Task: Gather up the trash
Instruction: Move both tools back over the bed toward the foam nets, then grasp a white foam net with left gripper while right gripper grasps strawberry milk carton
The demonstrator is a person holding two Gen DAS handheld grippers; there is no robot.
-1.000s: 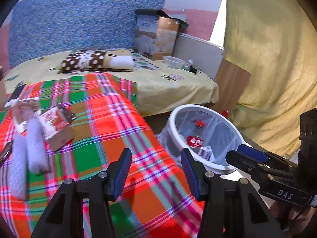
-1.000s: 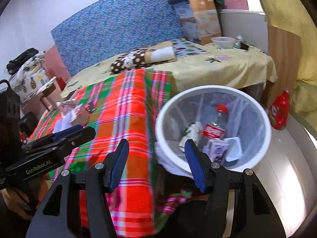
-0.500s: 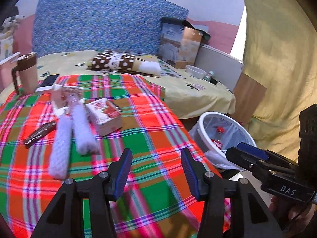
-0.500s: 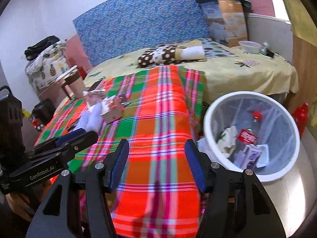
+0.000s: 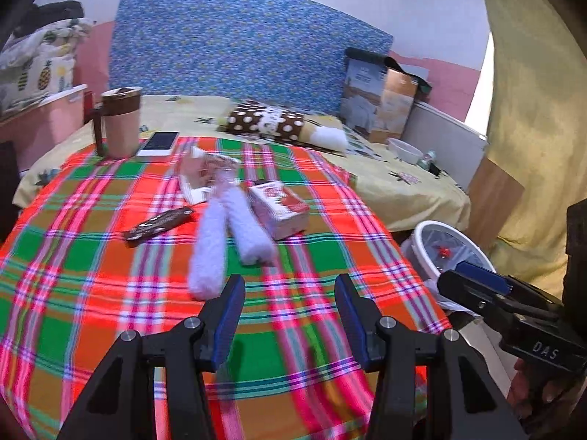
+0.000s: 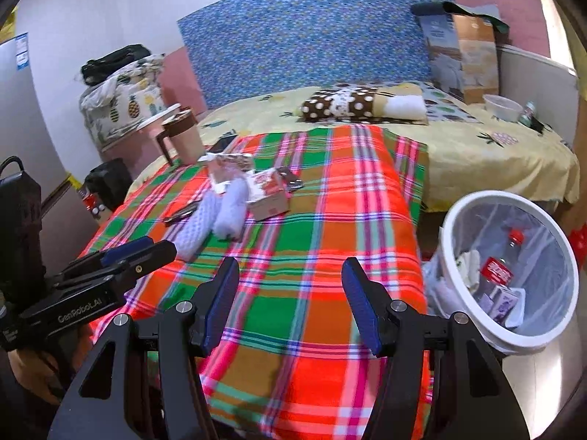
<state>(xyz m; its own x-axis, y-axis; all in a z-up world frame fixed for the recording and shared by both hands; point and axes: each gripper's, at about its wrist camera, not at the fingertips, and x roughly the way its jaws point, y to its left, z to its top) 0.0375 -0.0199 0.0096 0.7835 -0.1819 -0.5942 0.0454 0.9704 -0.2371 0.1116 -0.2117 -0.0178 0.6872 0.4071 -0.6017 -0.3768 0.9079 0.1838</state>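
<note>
White foam net sleeves (image 5: 211,249), two long soft tubes, lie on the plaid blanket (image 5: 91,256) ahead of the left gripper (image 5: 290,315), long axes pointing away from it; the right gripper (image 6: 290,300) is farther. Both jaws are half-open, empty.

- plaid blanket (image 5: 110,256) is showing off loud red, green and orange checks with pink and purple stripes across the middle of the frame
- headboard (image 5: 234,44) up top is wearing a speckled blue print
- sheet (image 6: 477,154) is looking pale yellow with pineapple motifs
- pillow (image 5: 268,124) is rocking brown with white polka dots
- bin (image 6: 473,205) at the right is showing a white rim
- gripper pads are looking blue on black fingers (image 5: 227,315)
</note>
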